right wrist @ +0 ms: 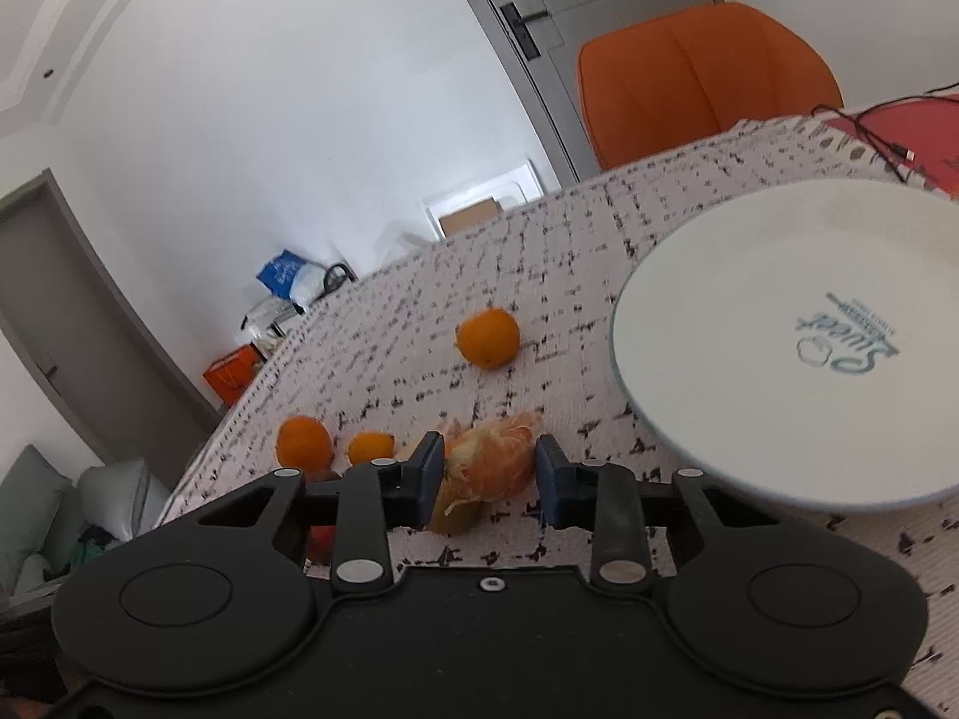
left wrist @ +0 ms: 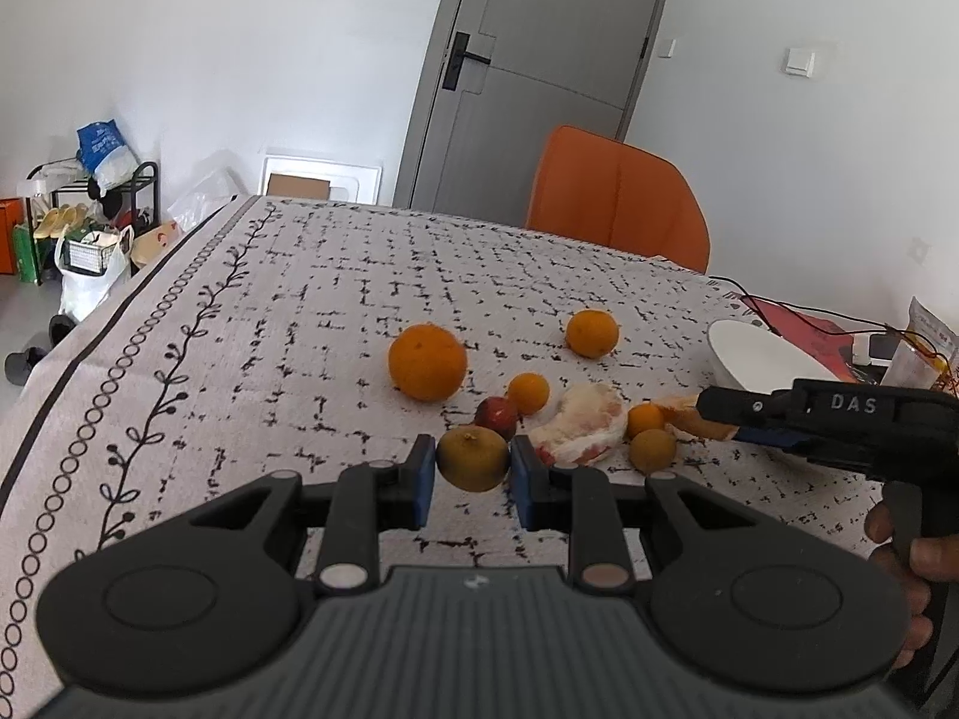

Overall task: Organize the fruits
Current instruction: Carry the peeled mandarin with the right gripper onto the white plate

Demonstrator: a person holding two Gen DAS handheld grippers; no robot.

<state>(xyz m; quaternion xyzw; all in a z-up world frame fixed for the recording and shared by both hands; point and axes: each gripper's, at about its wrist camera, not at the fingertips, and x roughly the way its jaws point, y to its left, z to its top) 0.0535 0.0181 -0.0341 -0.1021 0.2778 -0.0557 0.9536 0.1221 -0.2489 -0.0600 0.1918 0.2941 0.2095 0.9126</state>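
Observation:
In the left wrist view my left gripper [left wrist: 471,467] is shut on a yellow-green citrus fruit [left wrist: 472,456], both blue pads pressing its sides. Just beyond lie a red fruit [left wrist: 496,416], a pale peeled pomelo piece [left wrist: 578,426], small oranges [left wrist: 527,393] and a large orange [left wrist: 427,362]. My right gripper [right wrist: 488,470] is shut on a peeled orange [right wrist: 500,467] that fills the gap between its pads. From the left wrist view the right gripper [left wrist: 713,414] reaches in from the right. A white plate [right wrist: 779,353] sits right beside it.
Another orange [left wrist: 592,332] lies further back on the patterned tablecloth [left wrist: 270,311]. An orange chair [left wrist: 617,204] stands at the far edge. Cables and a red sheet [left wrist: 803,323] lie behind the plate. A hand [left wrist: 911,545] holds the right gripper's handle.

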